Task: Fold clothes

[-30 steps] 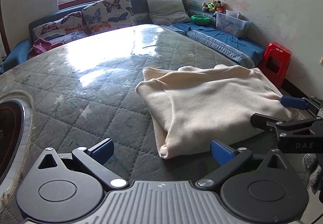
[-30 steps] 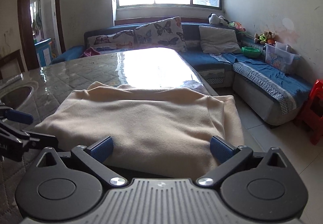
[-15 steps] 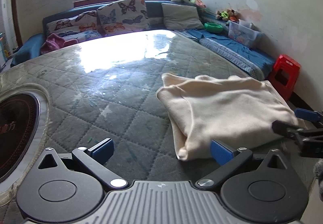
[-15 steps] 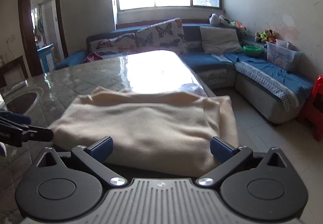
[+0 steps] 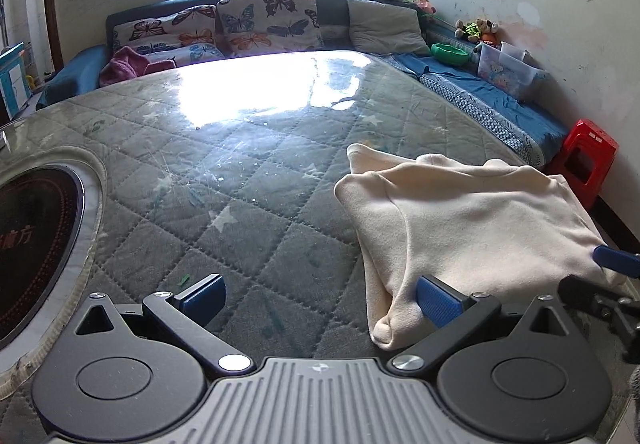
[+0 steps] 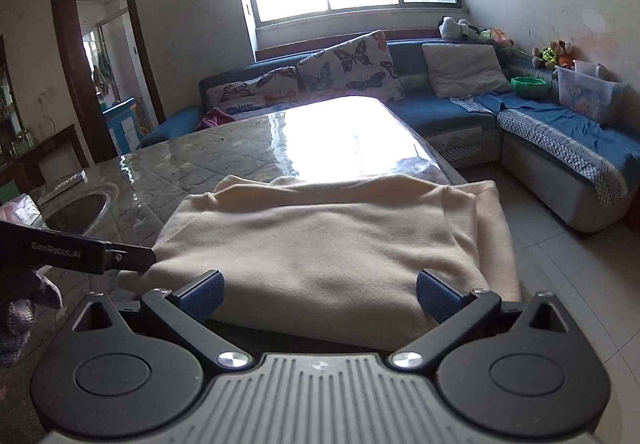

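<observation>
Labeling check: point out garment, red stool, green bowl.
garment (image 6: 320,244), right wrist view, middle of top layer
red stool (image 5: 588,156), left wrist view, seat and front
green bowl (image 5: 451,53), left wrist view, rim

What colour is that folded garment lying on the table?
The folded garment is plain cream, with no pattern. It shows best in the right wrist view.

Cream fleece garment (image 5: 472,228) sits folded into a rough rectangle at the lower right of the left wrist frame, flat on the quilted tabletop with one corner bunched into a little roll near the bottom. In the right wrist frame the garment fills the middle, with its right edge draping over the table's side.
</observation>
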Motion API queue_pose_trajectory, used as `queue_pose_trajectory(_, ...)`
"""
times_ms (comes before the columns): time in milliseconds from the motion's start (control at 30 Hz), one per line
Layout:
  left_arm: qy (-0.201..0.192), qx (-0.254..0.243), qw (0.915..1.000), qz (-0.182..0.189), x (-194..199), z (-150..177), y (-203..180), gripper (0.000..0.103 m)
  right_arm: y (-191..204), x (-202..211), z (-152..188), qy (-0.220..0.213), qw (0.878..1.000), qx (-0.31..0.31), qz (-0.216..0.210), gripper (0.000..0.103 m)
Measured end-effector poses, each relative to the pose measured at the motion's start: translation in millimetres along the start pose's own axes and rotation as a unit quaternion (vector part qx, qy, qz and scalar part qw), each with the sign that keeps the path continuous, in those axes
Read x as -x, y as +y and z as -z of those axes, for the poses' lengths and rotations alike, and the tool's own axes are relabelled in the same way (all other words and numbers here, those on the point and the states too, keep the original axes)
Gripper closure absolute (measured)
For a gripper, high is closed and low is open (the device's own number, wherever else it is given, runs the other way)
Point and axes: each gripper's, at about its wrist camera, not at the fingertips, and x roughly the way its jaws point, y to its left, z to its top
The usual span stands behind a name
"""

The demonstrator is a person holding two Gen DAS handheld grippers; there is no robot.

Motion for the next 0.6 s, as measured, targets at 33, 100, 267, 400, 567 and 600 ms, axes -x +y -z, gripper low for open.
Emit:
queue_pose_trajectory(33,0.0,0.0,1.0,0.0,0,0,0,0.0,0,2,-1,-0.002,1.0,0.0,0.0,0.0)
queue_pose_trajectory(100,0.001,-0.003,1.0,-0.002,-1,1,-1,0.0,-3,1,-4,-0.002,1.0,-0.007,0.005,0.0)
queue_pose_trajectory(267,0.004,-0.004,1.0,-0.002,-2,2,-1,0.0,-7,-5,-13,0.014,1.0,-0.006,-0.002,0.0)
queue_pose_trajectory(400,0.006,-0.002,1.0,-0.003,-3,2,-1,0.0,-3,-17,-33,0.019,1.0,0.022,0.005,0.0)
queue_pose_trajectory(567,0.012,0.001,0.9999,-0.003,-4,1,-1,0.0,-2,-49,-53,0.047,0.997,0.047,0.029,0.0)
queue_pose_trajectory(600,0.013,0.001,0.9999,-0.003,-4,0,-1,0.0,-1,-58,-57,0.058,0.996,0.052,0.035,0.0)
